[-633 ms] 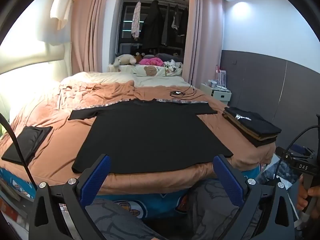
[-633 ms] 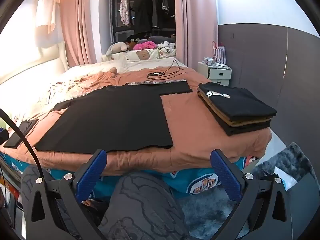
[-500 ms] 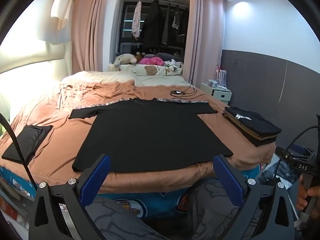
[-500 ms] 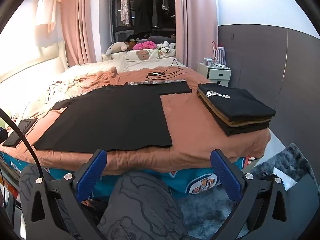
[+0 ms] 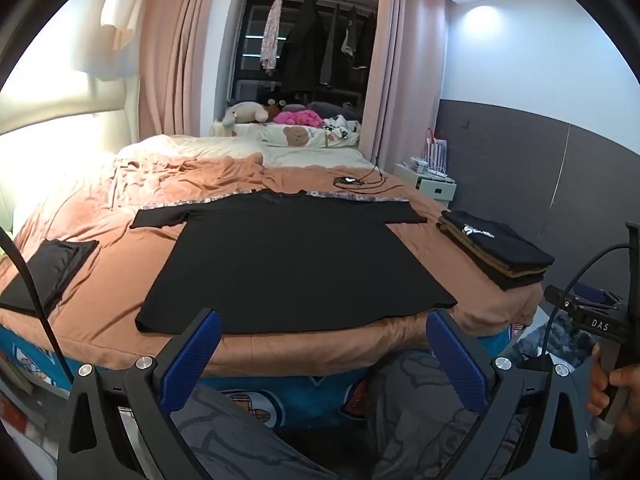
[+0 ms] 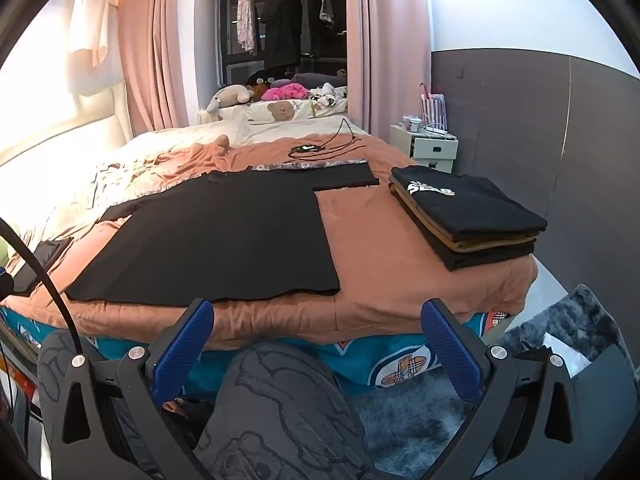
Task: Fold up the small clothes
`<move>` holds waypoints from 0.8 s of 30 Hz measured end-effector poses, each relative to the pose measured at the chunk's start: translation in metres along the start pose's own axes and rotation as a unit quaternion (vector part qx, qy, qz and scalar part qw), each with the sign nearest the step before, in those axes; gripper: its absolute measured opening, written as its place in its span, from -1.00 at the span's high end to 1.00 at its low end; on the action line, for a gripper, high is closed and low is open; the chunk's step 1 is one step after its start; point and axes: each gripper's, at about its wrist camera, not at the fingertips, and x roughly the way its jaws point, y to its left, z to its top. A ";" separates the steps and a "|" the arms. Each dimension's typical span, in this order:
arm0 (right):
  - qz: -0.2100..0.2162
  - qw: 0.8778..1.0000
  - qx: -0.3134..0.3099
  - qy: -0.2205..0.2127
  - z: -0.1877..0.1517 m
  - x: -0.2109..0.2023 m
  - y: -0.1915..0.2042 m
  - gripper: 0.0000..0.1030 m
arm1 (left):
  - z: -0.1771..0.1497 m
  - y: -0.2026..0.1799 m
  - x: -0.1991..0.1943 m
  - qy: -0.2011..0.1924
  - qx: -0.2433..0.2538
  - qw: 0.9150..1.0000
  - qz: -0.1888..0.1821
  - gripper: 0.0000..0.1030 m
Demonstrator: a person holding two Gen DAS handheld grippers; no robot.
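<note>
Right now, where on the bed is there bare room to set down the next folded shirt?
Free: the strip of cover between the spread black shirt and the folded stack, and the patch between the shirt and the dark folded piece on the left. Crowded: behind the collar, where the cable lies.

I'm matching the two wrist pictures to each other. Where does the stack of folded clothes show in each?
Left wrist: stack of folded clothes at right of centre, on the bed's right edge.
Right wrist: same stack, right of centre and larger.
Shared landmark: the spread black T-shirt lies left of it in both.
</note>
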 end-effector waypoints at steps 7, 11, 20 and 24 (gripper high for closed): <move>-0.003 1.000 0.003 -0.005 -0.001 -0.001 0.002 -1.00 | -0.002 0.000 -0.004 -0.001 0.000 1.000 -0.005 -0.99; -0.007 1.000 0.000 -0.007 -0.001 -0.001 0.002 -1.00 | -0.003 0.000 -0.005 -0.003 0.000 1.000 -0.009 -0.99; -0.011 1.000 -0.008 -0.015 -0.002 -0.001 0.002 -1.00 | -0.004 0.001 -0.007 -0.007 -0.001 1.000 -0.015 -0.99; -0.010 1.000 -0.008 -0.016 -0.003 0.000 0.002 -1.00 | -0.004 0.001 -0.008 -0.007 -0.002 1.000 -0.016 -0.99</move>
